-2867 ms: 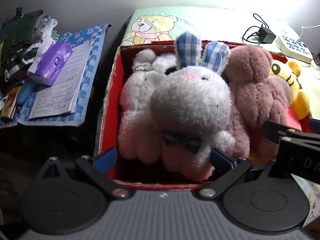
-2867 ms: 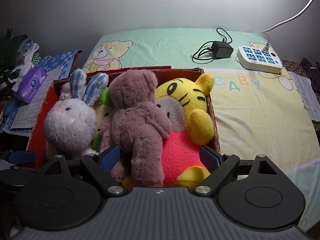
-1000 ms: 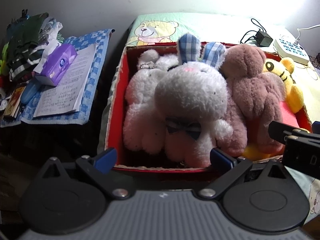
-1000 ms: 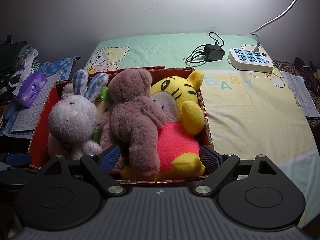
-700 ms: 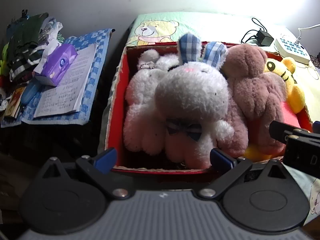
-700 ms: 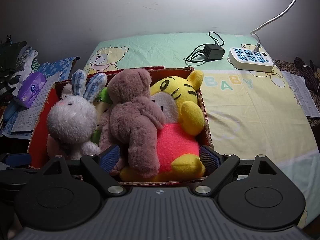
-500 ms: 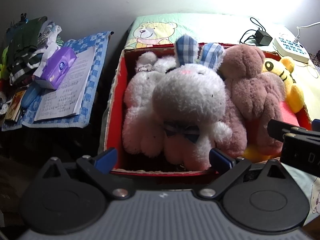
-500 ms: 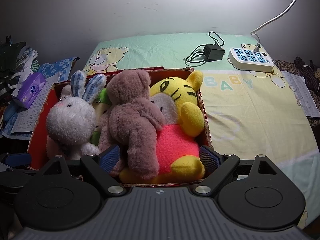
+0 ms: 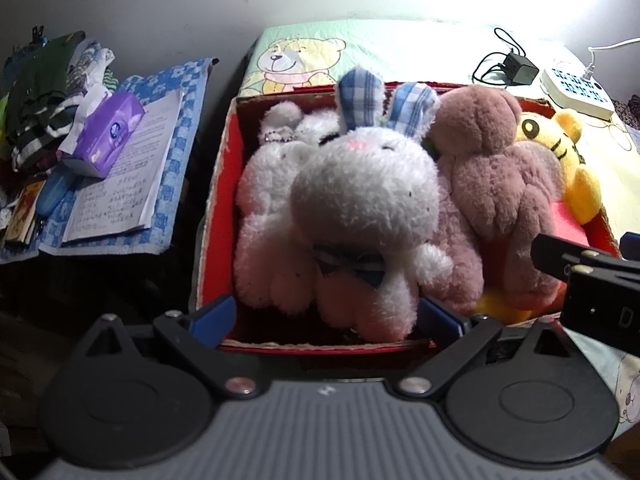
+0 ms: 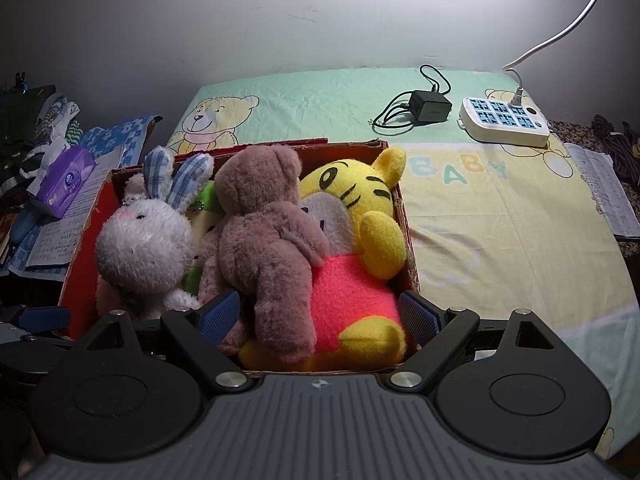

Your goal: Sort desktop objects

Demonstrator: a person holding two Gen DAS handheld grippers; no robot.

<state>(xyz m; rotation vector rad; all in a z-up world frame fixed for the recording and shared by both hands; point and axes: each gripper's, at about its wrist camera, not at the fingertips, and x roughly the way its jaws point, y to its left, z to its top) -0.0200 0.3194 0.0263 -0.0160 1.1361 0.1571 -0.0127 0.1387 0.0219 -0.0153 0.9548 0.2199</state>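
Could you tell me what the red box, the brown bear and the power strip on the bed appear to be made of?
Red box: probably cardboard, matte, judging by its thin, frayed brown rim. Brown bear: soft plush fabric, shown by its fuzzy, clumped pile. Power strip: likely hard plastic, smooth and slightly glossy, with a cream moulded body and blue socket faces.

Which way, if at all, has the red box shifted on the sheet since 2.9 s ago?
No. The red box has its back corner just left of the BABY print, same as earlier.
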